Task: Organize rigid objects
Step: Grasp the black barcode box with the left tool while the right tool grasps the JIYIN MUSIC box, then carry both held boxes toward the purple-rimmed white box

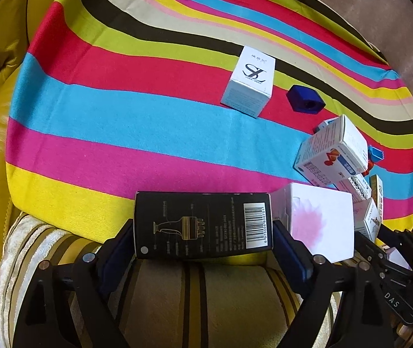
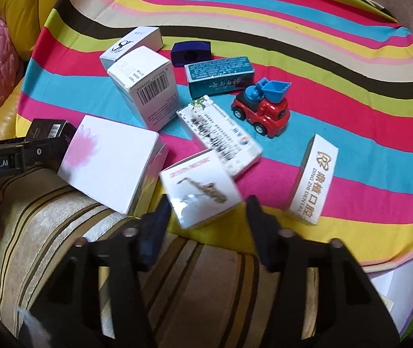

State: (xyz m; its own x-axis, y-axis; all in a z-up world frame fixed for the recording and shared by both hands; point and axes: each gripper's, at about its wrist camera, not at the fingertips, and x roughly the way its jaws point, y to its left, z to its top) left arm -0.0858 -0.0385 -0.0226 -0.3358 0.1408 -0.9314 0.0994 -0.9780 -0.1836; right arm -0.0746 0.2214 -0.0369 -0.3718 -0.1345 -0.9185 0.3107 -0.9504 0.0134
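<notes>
A black box (image 1: pixel 203 226) with a barcode lies crosswise in my left gripper (image 1: pixel 203 246), whose blue pads sit against both its ends at the near edge of the striped cloth (image 1: pixel 119 116). The right wrist view shows the same black box (image 2: pixel 50 133) at far left. My right gripper (image 2: pixel 206 211) has its fingers at both sides of a small white box with a saxophone picture (image 2: pixel 200 191), blurred and tilted. A white box with a pink flower (image 2: pixel 110 162) lies between the two grippers.
On the cloth lie a white SL box (image 2: pixel 131 43), a blue block (image 2: pixel 190 50), a barcode box (image 2: pixel 145 95), a teal box (image 2: pixel 219 75), a red toy truck (image 2: pixel 264 110), a flat printed box (image 2: pixel 221 136) and a dental box (image 2: pixel 313 179). A striped cushion (image 2: pixel 206 275) is below.
</notes>
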